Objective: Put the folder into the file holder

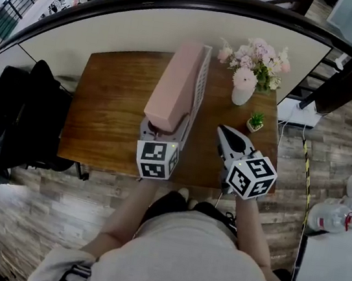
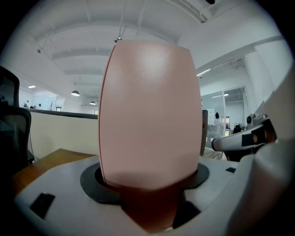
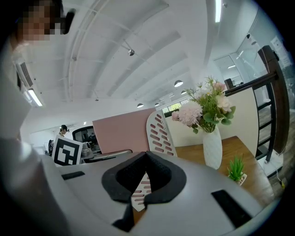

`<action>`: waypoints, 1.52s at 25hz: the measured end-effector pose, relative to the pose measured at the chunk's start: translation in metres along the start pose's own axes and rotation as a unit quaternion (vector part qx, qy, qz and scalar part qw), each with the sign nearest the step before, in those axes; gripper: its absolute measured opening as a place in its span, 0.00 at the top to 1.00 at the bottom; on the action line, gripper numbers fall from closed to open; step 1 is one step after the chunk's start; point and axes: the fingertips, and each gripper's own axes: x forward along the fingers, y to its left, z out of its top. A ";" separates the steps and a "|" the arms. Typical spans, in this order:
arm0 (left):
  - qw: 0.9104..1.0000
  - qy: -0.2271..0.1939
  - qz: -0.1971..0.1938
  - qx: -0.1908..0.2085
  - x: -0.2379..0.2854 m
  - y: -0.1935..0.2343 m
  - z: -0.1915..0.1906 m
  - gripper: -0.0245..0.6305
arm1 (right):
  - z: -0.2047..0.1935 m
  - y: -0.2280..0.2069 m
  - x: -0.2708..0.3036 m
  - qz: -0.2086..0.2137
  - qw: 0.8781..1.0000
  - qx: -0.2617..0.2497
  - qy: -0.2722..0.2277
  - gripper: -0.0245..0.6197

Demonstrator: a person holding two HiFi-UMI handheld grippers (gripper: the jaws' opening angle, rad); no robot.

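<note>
Pink folder point(image 1: 177, 81): smooth, matt slab, upright on its long edge over the wooden counter point(image 1: 105, 106), long axis pointing away from the body. Near end clamped between the fingers of the left gripper point(image 1: 156, 129). Just to its right and parallel: white file holder point(image 1: 203, 75) with slotted wall; already inside or only alongside, unclear. Right gripper point(image 1: 228, 136) near, fingers closed, empty.

Left half of brown wooden table point(image 1: 105, 113) bare, free passage. Centre walled off by white slotted plastic file holder point(image 1: 202, 81). My right tool point(image 1: 224, 134) hemmed: white vase of pink flowers point(image 1: 242, 95) ahead, small green potted plant point(image 1: 255, 121) just beside.
</note>
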 end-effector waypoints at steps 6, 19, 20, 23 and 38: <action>1.000 0.003 -0.007 -0.013 -0.002 -0.002 -0.001 0.44 | -0.003 0.004 -0.004 0.004 1.000 -0.001 0.004 0.95; 0.999 -0.010 0.009 -0.036 -0.030 -0.003 -0.001 0.40 | -0.013 0.022 -0.014 0.021 1.000 -0.003 0.008 0.95; 0.999 -0.012 0.012 -0.038 -0.034 -0.003 -0.002 0.40 | -0.015 0.024 -0.015 0.024 1.000 -0.004 0.009 0.95; 0.999 -0.015 0.016 -0.046 -0.044 -0.005 -0.003 0.41 | -0.018 0.031 -0.018 0.032 0.999 -0.005 0.012 0.95; 0.995 -0.022 0.007 -0.099 -0.086 -0.015 -0.007 0.53 | -0.026 0.049 -0.024 0.057 0.998 -0.015 0.018 0.95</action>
